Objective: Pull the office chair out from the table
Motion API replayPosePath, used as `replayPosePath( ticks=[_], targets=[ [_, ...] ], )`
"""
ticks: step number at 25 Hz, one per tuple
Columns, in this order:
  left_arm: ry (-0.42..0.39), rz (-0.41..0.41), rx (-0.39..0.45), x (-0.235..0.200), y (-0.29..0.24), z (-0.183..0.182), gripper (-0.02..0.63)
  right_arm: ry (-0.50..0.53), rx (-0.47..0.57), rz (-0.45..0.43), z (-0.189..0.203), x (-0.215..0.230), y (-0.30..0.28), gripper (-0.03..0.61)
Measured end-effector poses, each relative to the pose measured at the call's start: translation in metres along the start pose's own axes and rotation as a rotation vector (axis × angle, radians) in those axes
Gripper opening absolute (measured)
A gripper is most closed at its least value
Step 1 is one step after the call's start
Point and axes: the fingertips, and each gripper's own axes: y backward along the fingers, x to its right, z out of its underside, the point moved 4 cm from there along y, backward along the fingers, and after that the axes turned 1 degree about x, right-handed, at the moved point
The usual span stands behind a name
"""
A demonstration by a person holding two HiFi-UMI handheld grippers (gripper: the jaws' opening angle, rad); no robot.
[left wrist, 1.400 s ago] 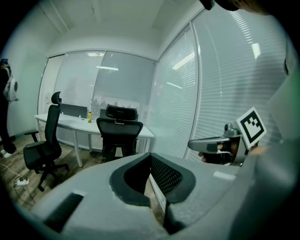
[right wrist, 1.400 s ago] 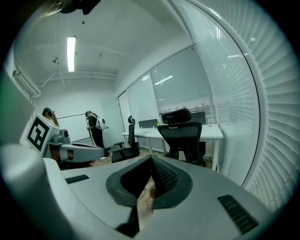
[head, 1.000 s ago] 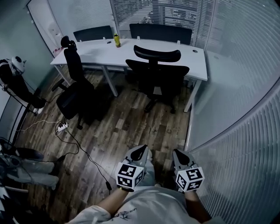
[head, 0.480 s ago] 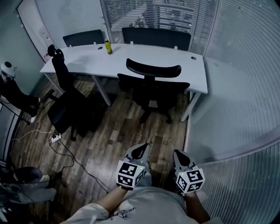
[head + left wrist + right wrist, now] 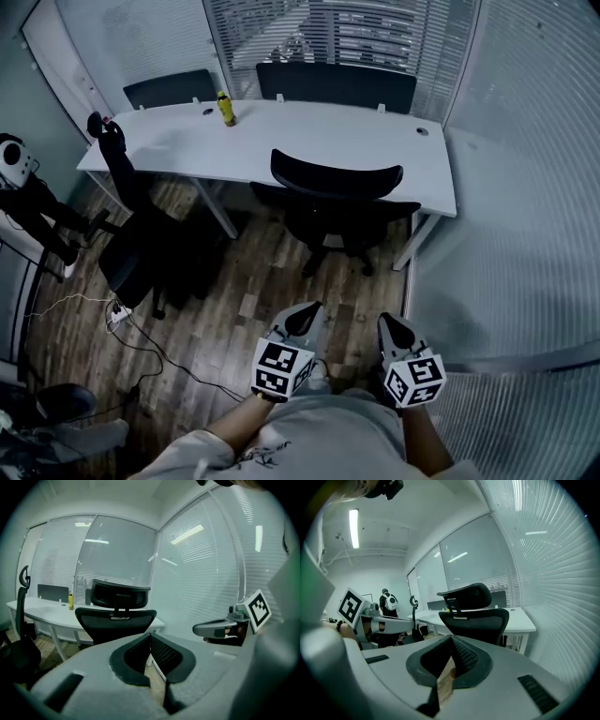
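A black office chair point(image 5: 337, 202) with a curved headrest stands pushed in at the long white table point(image 5: 281, 141), its back toward me. It fills the middle of the left gripper view point(image 5: 116, 620) and the right gripper view point(image 5: 476, 616). My left gripper point(image 5: 302, 319) and right gripper point(image 5: 391, 328) are held side by side near my body, well short of the chair. Both point at it. Each one's jaws are shut with nothing between them, as the left gripper view point(image 5: 150, 634) and the right gripper view point(image 5: 451, 638) show.
A second black chair point(image 5: 131, 244) stands out from the table's left end. A yellow bottle point(image 5: 225, 110) is on the tabletop. A power strip with cables point(image 5: 117, 314) lies on the wood floor at the left. A person point(image 5: 23, 187) stands far left. Blinded glass walls point(image 5: 525, 234) close the right side.
Both grippers and the view have moved forward toward the table, so the chair and table are nearer. Both grippers stay shut and side by side.
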Motion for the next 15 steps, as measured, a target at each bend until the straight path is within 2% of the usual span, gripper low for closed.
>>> replayPosePath(
  ticks=[8,15],
  targets=[
    [0.017,0.019,-0.004,-0.024,-0.028,-0.014,0.012,0.016,0.000,0.044,-0.024,0.016,-0.026,0.008],
    [0.010,-0.018,0.005,-0.042,-0.055,-0.025,0.012,0.041,0.020,0.016,-0.045,0.041,-0.060,0.008]
  ],
)
